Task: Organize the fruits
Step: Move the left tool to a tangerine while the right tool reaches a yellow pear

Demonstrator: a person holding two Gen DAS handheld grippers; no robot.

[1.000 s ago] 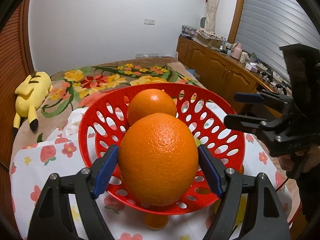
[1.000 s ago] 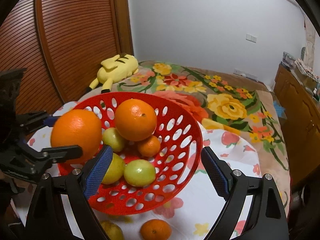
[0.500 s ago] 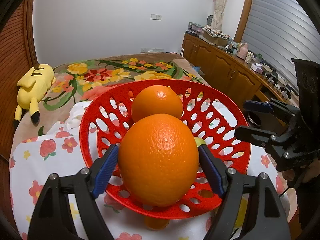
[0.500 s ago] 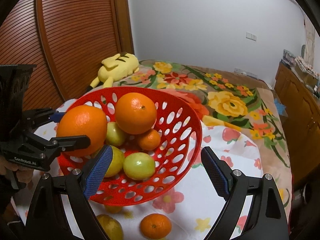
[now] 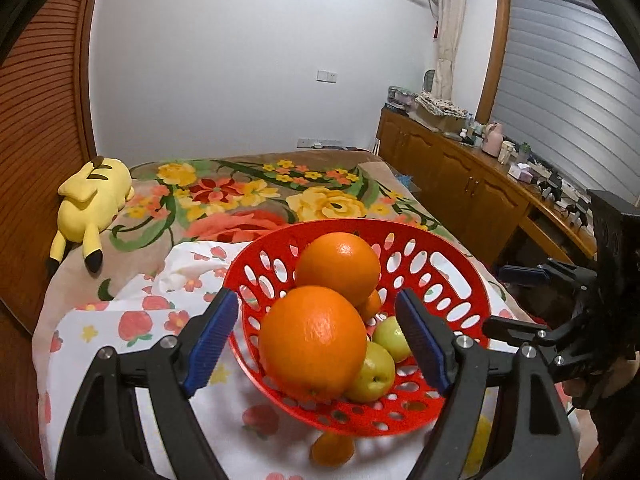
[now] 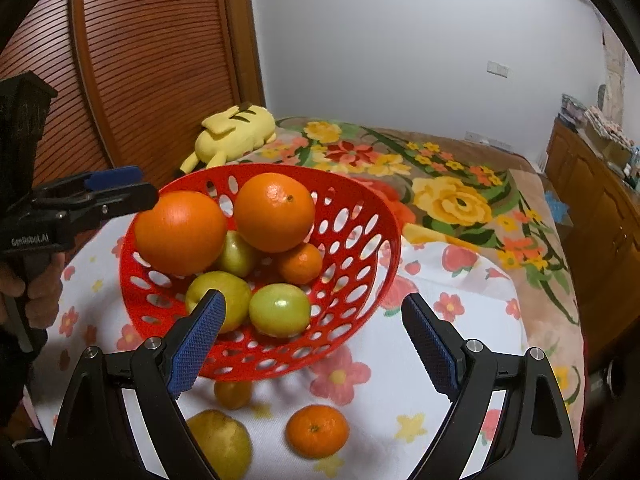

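A red perforated basket [image 5: 372, 420] [image 6: 288, 360] stands on a white flowered cloth [image 6: 452, 272]. A large orange [image 5: 312, 340] [image 6: 180, 232] rests inside it by the near-left rim, on top of other fruit. My left gripper [image 5: 316, 300] [image 6: 132, 188] is open, with a gap between each blue pad and that orange. A second large orange [image 6: 274, 212], a mandarin [image 6: 300, 262] and green-yellow fruits [image 6: 280, 310] also lie in the basket. My right gripper [image 6: 312, 304] [image 5: 504, 300] hovers open and empty before the basket. On the cloth lie a mandarin [image 6: 317, 431], a yellow pear [image 6: 220, 440] and a small orange [image 6: 232, 392] half under the basket.
A yellow plush toy [image 5: 92, 200] [image 6: 236, 132] lies on the flowered bedspread [image 5: 248, 192] behind the basket. A slatted wooden door [image 6: 140, 60] stands at the left, a wooden cabinet [image 5: 460, 184] with clutter at the right. A hand [image 6: 40, 280] holds the left gripper.
The left gripper let go of the large orange, which now rests in the basket, and drew back and upward from it. The right gripper stayed where it was.
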